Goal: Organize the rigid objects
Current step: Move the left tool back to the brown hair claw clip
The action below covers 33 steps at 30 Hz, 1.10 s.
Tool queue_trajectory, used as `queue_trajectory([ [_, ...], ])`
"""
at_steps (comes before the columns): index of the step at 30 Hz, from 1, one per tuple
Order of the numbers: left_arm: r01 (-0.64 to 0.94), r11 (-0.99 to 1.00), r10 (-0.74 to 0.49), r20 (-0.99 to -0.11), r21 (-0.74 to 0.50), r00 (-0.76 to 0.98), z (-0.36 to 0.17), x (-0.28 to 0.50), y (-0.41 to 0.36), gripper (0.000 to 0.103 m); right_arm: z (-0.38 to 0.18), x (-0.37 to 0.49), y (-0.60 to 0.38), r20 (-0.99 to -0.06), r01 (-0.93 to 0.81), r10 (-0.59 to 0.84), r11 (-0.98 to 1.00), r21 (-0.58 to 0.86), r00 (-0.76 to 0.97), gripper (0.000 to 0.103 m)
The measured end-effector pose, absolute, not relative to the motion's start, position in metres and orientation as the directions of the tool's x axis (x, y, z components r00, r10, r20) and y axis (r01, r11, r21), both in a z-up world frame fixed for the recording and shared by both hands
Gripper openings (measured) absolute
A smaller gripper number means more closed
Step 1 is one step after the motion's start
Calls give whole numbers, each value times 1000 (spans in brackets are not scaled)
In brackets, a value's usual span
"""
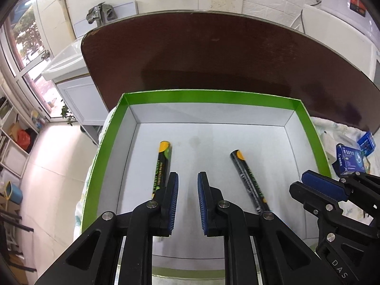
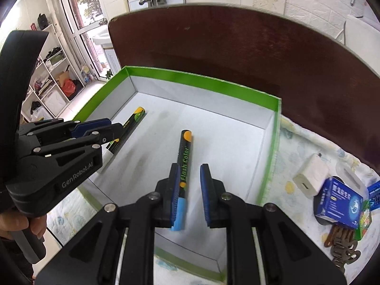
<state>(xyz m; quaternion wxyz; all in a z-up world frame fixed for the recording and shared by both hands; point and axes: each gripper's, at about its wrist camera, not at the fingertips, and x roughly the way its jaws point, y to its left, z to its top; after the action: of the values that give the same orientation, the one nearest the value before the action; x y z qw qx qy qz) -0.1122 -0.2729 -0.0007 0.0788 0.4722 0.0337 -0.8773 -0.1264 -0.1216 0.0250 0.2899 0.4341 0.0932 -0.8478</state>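
both jaws are standing slightly apart, gripping nothing: left gripper [image 1: 187, 201] and right gripper [image 2: 190, 196] are hovering over the green box [image 1: 209, 94]. each marker [image 2: 184, 163], [image 1: 161, 166] is lying on the floor just below its own gripper, long axis pointing away; remaining clutter [image 2: 339, 201] is waiting nearer the right hand.

Black gripper [image 2: 188, 196] – blue ribbed pads [image 2: 204, 194], silver screws

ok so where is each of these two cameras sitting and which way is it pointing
Left wrist: rides the left gripper, looking down into the green box; the right gripper shows at the right edge.
Right wrist: rides the right gripper, looking down into the box from its right; the left gripper and hand show.
Both share the box and two markers.
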Motion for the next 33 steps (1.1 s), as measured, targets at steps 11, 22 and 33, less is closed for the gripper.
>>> queue_trajectory([
  [11,20,-1000,-21,-775,11,-632,48,-109,-159,45,68,-102,27,-695,394,-311,-918,43,-648,41],
  [22,-211,-977,149,-783,-23,-604,21,-127,-19,60,0,-75,164,-757,181,-182,-980,86,-627,44],
  [33,-223,-975,134,-807,-3,-575,-5,-135,5,60,-46,-77,153,-804,271,-241,-957,103,-544,11],
])
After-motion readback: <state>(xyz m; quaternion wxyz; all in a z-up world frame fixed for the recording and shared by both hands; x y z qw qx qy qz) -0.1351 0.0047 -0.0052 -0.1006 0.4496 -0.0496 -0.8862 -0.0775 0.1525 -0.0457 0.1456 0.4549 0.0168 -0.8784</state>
